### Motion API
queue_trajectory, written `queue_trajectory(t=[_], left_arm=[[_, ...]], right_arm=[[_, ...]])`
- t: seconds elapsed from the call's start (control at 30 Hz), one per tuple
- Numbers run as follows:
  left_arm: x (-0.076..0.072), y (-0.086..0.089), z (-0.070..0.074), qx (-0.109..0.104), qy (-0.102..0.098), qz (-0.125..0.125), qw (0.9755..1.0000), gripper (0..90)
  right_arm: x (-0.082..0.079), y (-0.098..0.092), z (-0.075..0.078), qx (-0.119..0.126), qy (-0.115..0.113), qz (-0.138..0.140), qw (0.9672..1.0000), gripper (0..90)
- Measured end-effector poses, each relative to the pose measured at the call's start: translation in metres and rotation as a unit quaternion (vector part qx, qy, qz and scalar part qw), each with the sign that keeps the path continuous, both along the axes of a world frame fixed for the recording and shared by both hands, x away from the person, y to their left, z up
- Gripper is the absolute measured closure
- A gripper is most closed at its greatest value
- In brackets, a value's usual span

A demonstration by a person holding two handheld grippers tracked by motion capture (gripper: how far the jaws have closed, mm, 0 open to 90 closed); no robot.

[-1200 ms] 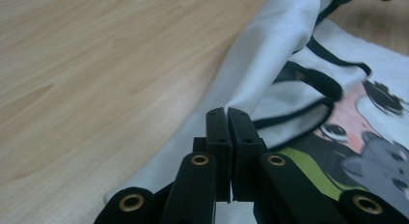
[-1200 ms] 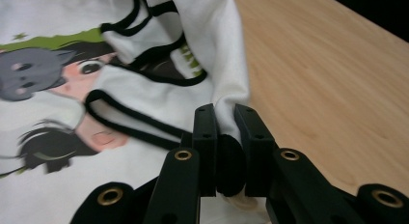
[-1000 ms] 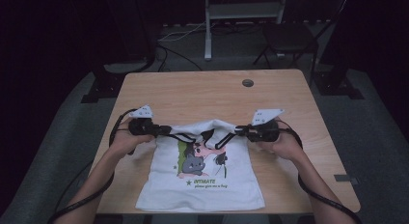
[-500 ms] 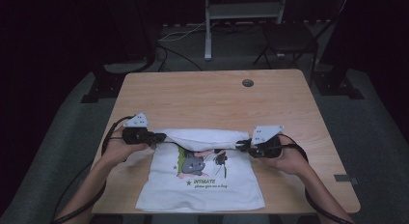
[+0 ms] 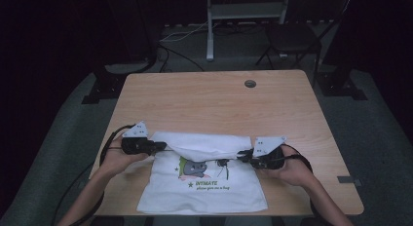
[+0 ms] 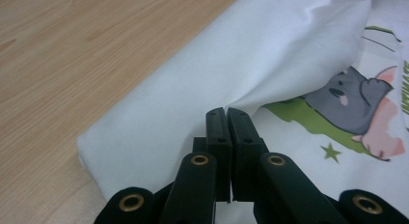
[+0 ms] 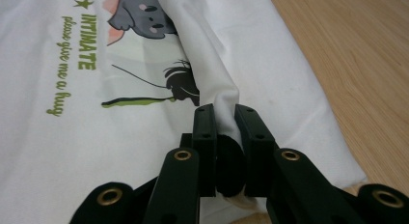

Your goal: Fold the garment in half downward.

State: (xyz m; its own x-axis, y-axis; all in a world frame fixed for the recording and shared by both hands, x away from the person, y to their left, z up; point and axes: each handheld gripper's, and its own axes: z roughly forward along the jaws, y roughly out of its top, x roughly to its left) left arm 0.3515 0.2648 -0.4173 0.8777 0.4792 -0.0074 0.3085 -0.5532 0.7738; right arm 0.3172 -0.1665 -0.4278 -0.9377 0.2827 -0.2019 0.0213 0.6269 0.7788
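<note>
The left tool (image 5: pixel 163 147) is clamped tight on a pinch of white cloth, its jaws pressed together at the left end of a fold in the T-shirt (image 5: pixel 204 187), as the left gripper view (image 6: pixel 225 119) shows close up. The right tool (image 5: pixel 242 156) grips the right end of the same fold, its jaws standing slightly apart with a bunched edge of cloth (image 7: pixel 226 113) caught between them. Between the two tools the folded-over layer is stretched into a band lying across the upper part of the shirt, reaching down to the top of the printed cartoon (image 5: pixel 194 167). The shirt lies on the near half of the wooden table (image 5: pixel 204 104), print upward, its lower hem close to the near edge. By my reading the folding is partway: the top portion is turned down toward the person, but it is not yet laid flat and released, and the lower body with its green lettering remains unfolded. Counted: one T-shirt, two tools, two hands, one table with one round cable hole (image 5: pixel 250 83).
</note>
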Motion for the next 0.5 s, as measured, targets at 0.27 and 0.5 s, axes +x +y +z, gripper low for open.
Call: queue_trajectory(t=[0.27, 0.5], left_arm=[[-0.011, 0.001, 0.000, 0.002, -0.004, -0.003, 1.0000, 89.0], [-0.022, 0.001, -0.001, 0.002, -0.003, -0.008, 1.0000, 89.0]], right_arm=[[-0.009, 0.000, -0.003, -0.004, 0.002, 0.004, 1.0000, 79.5], [-0.019, -0.001, -0.003, 0.002, 0.003, 0.005, 1.0000, 79.5]])
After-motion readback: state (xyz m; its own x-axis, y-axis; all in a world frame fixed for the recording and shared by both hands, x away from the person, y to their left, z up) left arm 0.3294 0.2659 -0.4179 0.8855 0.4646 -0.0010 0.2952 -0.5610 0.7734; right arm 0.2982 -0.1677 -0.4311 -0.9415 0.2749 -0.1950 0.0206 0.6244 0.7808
